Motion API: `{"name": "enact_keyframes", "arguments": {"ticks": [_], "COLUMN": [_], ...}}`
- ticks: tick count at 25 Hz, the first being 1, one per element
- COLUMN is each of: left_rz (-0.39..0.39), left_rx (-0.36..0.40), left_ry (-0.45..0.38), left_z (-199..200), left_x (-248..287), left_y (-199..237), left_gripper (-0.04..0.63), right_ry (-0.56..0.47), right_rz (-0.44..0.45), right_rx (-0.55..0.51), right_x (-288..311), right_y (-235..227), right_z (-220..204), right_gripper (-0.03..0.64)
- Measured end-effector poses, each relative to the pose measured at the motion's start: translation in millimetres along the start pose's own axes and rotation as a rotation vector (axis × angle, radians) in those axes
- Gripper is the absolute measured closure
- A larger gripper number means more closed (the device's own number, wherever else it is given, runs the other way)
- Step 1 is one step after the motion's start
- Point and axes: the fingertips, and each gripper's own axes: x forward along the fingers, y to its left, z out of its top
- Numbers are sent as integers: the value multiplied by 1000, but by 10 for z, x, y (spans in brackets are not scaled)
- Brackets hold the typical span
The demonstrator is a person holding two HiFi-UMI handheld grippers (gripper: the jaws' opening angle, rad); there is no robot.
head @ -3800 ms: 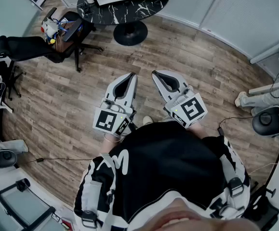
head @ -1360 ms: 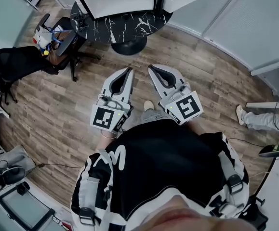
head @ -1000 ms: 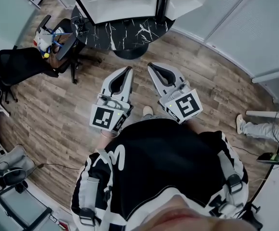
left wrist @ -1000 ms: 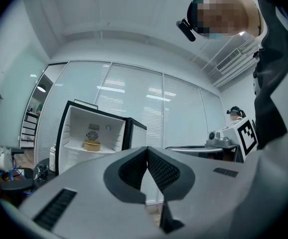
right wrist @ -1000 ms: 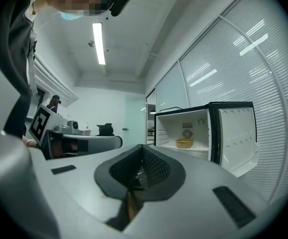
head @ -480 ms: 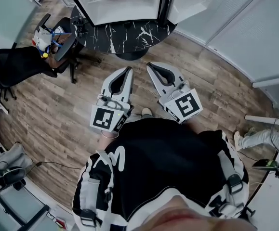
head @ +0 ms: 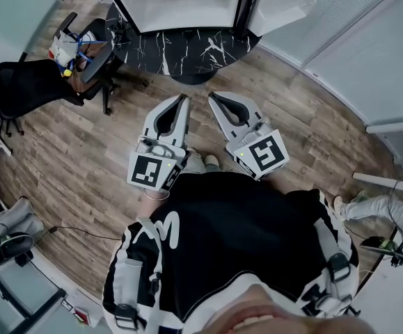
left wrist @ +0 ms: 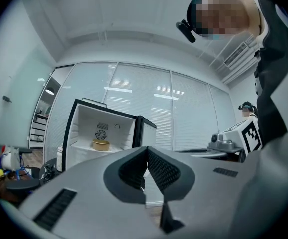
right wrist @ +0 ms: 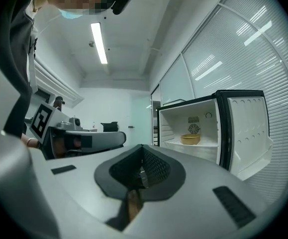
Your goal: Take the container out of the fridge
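Looks like an office: glazed partition walls with blinds [left wrist: 188, 113], a ceiling strip light [right wrist: 99, 43], black swivel chairs [head: 20, 85] on a wood-plank floor [head: 69, 165], a round marble-topped table [head: 187, 47] carrying a small open fridge [head: 201, 9].

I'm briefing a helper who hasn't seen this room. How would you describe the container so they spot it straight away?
Look for the small white fridge standing open on the black marbled table. On its shelf, below the round vent in the back wall, sits the container: a shallow tan bowl, the only coloured thing in that white interior.
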Motion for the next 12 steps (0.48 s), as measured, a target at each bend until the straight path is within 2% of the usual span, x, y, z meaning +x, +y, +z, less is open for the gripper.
{"name": "enact_keyframes", "arguments": {"ticks": [5, 12], "left_rz": [44, 50], "left_rx": [-24, -47], "left_ry": [-16, -16], "left_z": [30, -38], "left_x": [-61, -9], "left_y": [112, 274], "left_gripper": [586, 586], "right_ry": [9, 1], "right_rz": [7, -2], "right_rx": [14, 4], "right_x": [28, 182], "right_y": [-26, -93], "right_z": [-15, -13], "right_gripper": [606, 606]}}
